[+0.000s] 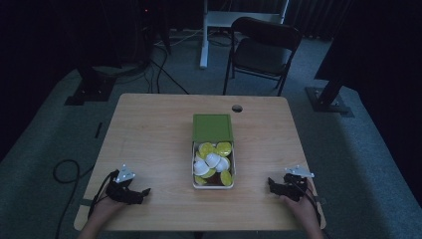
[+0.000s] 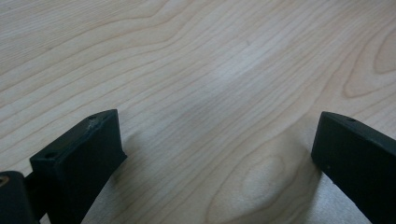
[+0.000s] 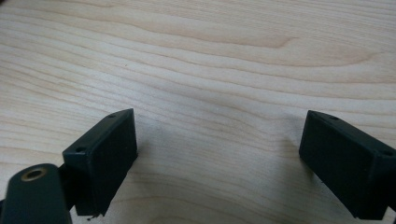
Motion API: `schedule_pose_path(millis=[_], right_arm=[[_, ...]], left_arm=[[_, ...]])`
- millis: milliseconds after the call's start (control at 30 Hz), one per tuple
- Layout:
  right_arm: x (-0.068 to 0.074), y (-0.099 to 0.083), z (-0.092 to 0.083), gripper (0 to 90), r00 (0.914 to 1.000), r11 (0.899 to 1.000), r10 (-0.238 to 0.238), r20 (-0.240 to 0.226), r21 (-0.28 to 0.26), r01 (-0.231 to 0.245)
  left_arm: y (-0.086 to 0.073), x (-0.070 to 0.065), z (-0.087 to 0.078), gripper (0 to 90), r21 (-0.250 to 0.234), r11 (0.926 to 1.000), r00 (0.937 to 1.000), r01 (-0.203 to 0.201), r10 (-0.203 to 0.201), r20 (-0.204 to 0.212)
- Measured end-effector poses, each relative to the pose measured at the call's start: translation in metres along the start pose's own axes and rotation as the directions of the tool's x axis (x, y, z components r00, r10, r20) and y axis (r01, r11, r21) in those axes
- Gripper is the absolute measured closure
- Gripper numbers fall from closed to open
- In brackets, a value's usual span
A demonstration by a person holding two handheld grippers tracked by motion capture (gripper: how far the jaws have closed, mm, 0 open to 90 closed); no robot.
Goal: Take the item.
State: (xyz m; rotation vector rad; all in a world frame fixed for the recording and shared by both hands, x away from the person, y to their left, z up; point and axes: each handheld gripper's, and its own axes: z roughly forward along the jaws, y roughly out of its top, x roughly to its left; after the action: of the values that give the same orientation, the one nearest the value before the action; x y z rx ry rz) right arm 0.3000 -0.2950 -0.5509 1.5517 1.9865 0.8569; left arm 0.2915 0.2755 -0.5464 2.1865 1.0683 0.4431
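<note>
1. Resting on the wooden table (image 1: 149,134) near its close edge, the left gripper (image 1: 142,193) lies low with a hand behind it and its cable trailing off the table's side.
2. Its jaws stand wide apart in the left gripper view, with bare wood grain between them and nothing held.
3. The right gripper (image 1: 271,183) sits near the opposite close corner, also on the tabletop, a hand behind it.
4. Its jaws are spread wide too in the right gripper view, bare wood between them.
5. The open white box (image 1: 194,174) lies between the two grippers, well apart from each and slightly ahead of both.
6. Yellow and white round pieces (image 1: 213,159) fill the box.
7. A green lid (image 1: 212,128) lies touching the box's far end, farther from both grippers.
</note>
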Motion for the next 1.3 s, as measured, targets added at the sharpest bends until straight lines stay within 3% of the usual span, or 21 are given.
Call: schedule_pose_path(millis=[400,767,1000,1300], right_arm=[[0.002,0.000,0.000,10.6,0.9997,1.000,-0.014,-0.020,0.001,0.014],[0.008,0.002,-0.003,11.2,0.9999,1.000,0.003,0.012,0.004,-0.004],[0.018,0.018,-0.018,11.3,0.9995,0.998,0.029,-0.014,-0.057,-0.029],[0.031,0.033,-0.030,11.3,0.9985,0.995,0.047,-0.028,-0.089,-0.050]], left_arm=[[0.000,0.000,0.000,2.0,0.000,1.0000,1.0000,0.000,0.000,0.001],[0.000,0.000,0.000,2.0,0.000,1.0000,1.0000,0.000,0.000,0.001],[0.000,0.000,0.000,2.0,0.000,1.0000,1.0000,0.000,0.000,0.001],[0.000,0.000,0.000,2.0,0.000,1.0000,1.0000,0.000,0.000,0.000]])
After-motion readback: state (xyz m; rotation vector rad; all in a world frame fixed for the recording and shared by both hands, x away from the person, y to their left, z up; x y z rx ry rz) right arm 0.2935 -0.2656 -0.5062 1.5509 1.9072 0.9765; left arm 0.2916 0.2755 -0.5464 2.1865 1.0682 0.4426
